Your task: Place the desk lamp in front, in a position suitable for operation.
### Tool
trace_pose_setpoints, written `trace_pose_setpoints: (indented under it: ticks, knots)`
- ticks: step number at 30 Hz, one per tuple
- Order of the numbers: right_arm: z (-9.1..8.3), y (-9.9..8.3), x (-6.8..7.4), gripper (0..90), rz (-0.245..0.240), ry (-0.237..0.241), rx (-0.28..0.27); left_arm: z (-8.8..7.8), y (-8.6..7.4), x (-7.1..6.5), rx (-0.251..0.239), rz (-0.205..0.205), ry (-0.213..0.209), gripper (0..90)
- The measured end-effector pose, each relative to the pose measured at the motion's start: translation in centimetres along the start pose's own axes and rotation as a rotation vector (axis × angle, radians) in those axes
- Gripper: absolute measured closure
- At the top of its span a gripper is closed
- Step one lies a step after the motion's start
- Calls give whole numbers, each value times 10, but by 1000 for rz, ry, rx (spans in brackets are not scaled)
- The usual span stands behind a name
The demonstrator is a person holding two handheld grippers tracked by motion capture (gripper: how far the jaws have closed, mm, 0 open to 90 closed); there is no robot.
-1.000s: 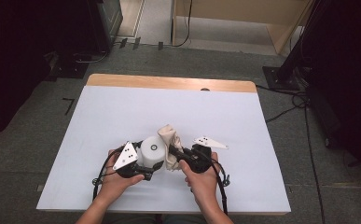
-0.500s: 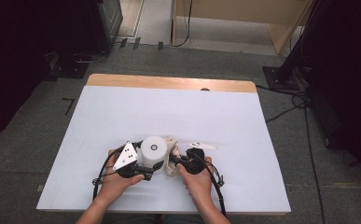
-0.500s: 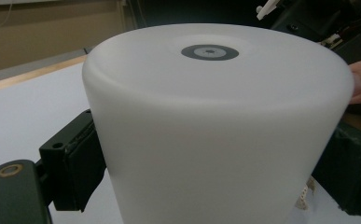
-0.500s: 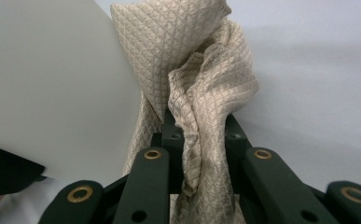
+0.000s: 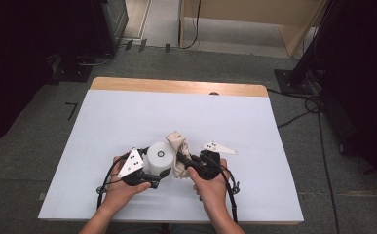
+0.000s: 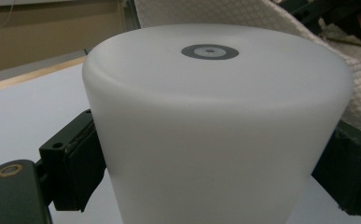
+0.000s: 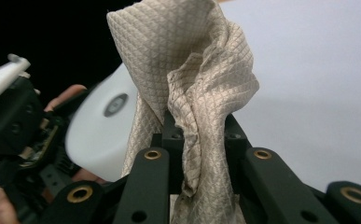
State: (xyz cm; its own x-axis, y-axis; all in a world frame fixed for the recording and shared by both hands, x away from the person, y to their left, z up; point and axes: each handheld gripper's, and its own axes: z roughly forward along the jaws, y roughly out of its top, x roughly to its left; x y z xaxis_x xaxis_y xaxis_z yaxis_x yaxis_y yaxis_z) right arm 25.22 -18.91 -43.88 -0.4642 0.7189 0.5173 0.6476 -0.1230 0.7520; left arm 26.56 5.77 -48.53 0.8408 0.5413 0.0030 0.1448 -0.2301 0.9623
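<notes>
Left gripper (image 5: 153, 181): jaws closed on the sides of the one white cylindrical container (image 5: 159, 159), upside down on the table near its front edge; contents not visible.
Cloth (image 5: 179, 151): one beige quilted cloth, bunched, touching the container's right side.
Right gripper (image 5: 187, 161): jaws nearly closed, pinching the cloth, which stands up between them.
Table (image 5: 127, 117): white top, wooden strip along the far edge.
Room: grey floor, cables, dark stands.
</notes>
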Motion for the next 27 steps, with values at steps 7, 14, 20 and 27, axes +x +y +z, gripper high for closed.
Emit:
trace_pose_setpoints:
  ticks: [7,14,20,27]
  knots:
    - [14,-12,-14,776,34,-15,58,0,0,0,0,-2,2,86]
    - [34,-29,-31,776,49,-57,142,0,0,0,-1,-1,4,86]
    - [39,-33,-39,769,60,-63,172,0,0,-2,0,-5,11,84]
    - [34,-28,-48,765,78,-83,153,-2,0,-11,-2,-50,98,45]
